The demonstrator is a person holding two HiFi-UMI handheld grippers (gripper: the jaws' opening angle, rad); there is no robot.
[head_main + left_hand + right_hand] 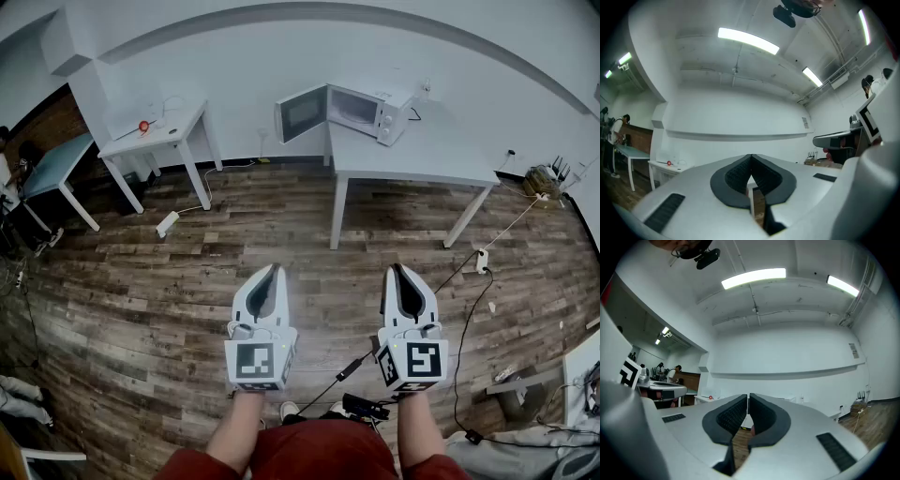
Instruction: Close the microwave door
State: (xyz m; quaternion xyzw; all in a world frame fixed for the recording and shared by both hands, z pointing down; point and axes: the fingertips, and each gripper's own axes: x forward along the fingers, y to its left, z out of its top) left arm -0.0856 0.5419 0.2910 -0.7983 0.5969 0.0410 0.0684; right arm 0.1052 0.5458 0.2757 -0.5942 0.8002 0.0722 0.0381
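Note:
A white microwave (364, 110) stands at the back left corner of a long white table (422, 159) by the far wall, its door (300, 114) swung open to the left. Both grippers are held low and level over the wooden floor, far short of the table. My left gripper (275, 269) is shut with nothing in it; in the left gripper view its black pads (740, 176) meet at the tip. My right gripper (395, 269) is likewise shut and empty, its pads (761, 417) together in the right gripper view.
A small white table (155, 139) with a red object (143, 125) stands left of the microwave, a teal table (54, 166) further left. A power strip (168, 223) and cables (473, 281) lie on the floor. Table legs (337, 214) stand ahead.

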